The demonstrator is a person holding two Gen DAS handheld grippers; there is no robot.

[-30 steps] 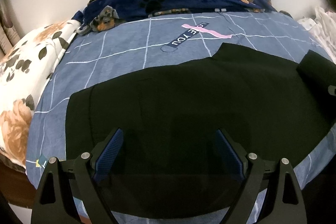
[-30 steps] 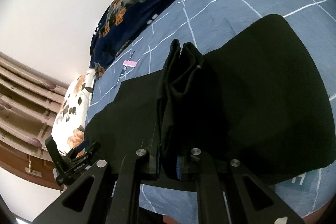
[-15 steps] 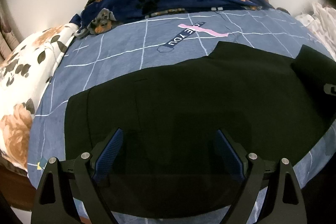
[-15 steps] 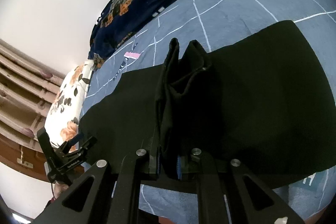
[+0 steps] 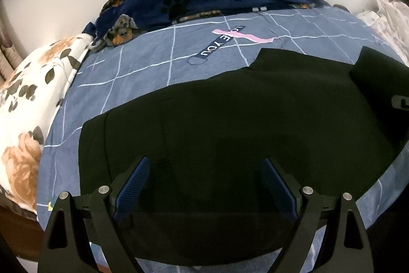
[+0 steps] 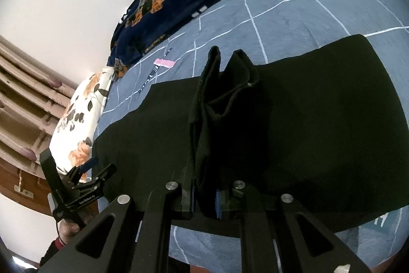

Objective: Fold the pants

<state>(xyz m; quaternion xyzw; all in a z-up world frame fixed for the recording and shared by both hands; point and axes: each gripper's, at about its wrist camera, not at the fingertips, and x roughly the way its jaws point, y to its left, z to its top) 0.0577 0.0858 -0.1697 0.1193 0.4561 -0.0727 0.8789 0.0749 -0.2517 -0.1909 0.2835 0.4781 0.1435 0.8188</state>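
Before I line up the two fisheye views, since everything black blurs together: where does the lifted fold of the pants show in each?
Left wrist: the lifted fold rises at the far right edge.
Right wrist: it stands centre frame, pinched in the right gripper.
Shared landmark: the pink stripe printed on the blue sheet, behind the pants in both.

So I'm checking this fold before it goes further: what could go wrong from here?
The right gripper pinches a bunched end of the pants, so the layers may land uneven or slip out. The left gripper hangs open over the other end, pinning nothing, so the whole garment could drag across the bedsheet.
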